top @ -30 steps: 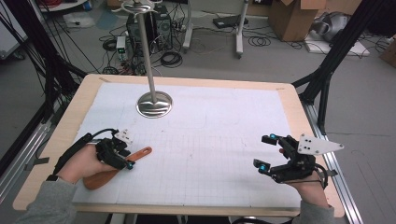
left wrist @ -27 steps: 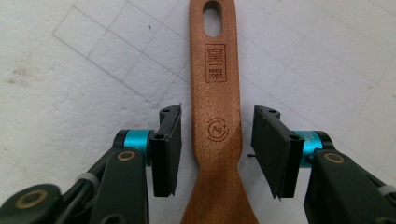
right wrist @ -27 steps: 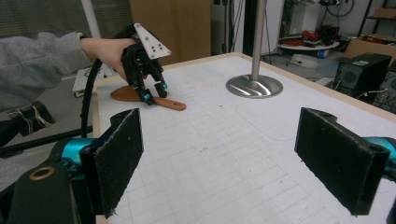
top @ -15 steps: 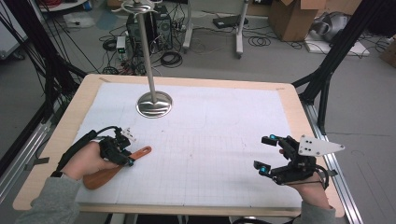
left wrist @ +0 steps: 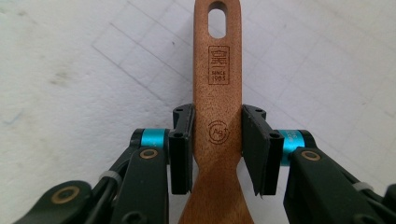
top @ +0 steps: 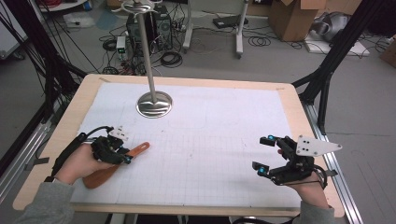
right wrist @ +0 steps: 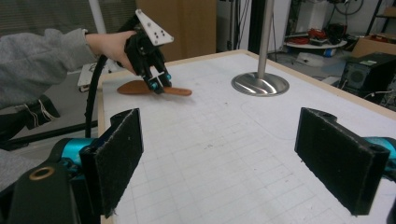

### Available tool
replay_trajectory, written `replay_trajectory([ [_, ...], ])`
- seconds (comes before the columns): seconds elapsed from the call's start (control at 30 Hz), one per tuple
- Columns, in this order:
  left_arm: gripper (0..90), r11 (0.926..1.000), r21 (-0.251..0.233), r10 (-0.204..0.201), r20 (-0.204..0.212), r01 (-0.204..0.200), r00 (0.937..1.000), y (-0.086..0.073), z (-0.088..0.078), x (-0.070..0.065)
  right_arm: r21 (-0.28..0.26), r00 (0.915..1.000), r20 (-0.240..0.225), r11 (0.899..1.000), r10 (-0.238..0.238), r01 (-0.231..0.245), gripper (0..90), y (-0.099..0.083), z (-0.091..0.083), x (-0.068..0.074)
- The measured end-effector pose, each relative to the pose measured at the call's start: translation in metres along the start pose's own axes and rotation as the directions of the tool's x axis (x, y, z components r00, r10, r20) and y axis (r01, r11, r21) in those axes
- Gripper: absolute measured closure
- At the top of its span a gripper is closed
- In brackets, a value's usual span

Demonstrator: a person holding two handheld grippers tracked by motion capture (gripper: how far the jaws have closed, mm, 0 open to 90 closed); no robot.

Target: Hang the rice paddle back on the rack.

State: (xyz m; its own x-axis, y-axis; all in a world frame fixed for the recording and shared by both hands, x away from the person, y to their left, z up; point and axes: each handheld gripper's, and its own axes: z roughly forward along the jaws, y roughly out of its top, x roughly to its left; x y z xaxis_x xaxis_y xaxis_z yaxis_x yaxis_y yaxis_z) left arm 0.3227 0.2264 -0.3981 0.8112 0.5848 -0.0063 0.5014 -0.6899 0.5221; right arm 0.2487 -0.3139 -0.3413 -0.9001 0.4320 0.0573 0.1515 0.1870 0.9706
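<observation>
Wooden spatula (top: 114,166): we see it flat on the white gridded mat (top: 210,140), toward the near left corner, well apart from the steel stand base (top: 154,103); its handle, with the hanging hole at the end, points toward the mat's middle.
Left gripper (left wrist: 217,135): our jaws have just been closing and now pinch the spatula's handle from both sides, just above where it widens into the blade.
Right gripper (top: 265,154): we hold it over the mat's near right part, far from the spatula, jaws spread wide with nothing between them.
Stand: its pole rises from the round base on the mat's far left part.
</observation>
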Motion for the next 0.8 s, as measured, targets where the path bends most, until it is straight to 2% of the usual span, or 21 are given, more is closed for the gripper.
replay_trajectory([
  [0.13, 65.2, 0.9988, -0.049, -0.004, -0.005, 0.004, 1.0, 0.001, -0.017, 0.0, -0.003, 1.0, -0.006, 1.0, -0.007, 0.007, 14.1, 0.0, 0.001, 0.0],
  [0.33, 65.3, 0.9952, -0.098, -0.002, -0.026, -0.001, 0.9997, 0.002, -0.038, -0.002, 0.002, 0.9999, -0.009, 1.0, -0.008, 0.008, 14.1, 0.0, 0.003, 0.0],
  [0.5, 65.3, 0.9906, -0.136, -0.006, -0.023, 0.003, 0.9997, 0.002, -0.05, -0.003, 0.008, 0.9999, -0.014, 1.0, -0.004, 0.004, 14.1, 0.0, 0.007, 0.0],
  [0.63, 65.3, 0.9889, -0.148, -0.001, -0.029, -0.003, 0.9996, 0.001, -0.055, -0.006, 0.006, 0.9998, -0.016, 1.0, -0.008, 0.008, 14.1, 0.0, 0.009, -0.001],
  [0.8, 65.3, 0.9815, -0.192, -0.009, -0.026, 0.004, 0.9996, 0.003, -0.062, -0.01, 0.012, 0.9998, -0.022, 1.0, -0.004, 0.004, 14.1, 0.0, 0.01, -0.001],
])
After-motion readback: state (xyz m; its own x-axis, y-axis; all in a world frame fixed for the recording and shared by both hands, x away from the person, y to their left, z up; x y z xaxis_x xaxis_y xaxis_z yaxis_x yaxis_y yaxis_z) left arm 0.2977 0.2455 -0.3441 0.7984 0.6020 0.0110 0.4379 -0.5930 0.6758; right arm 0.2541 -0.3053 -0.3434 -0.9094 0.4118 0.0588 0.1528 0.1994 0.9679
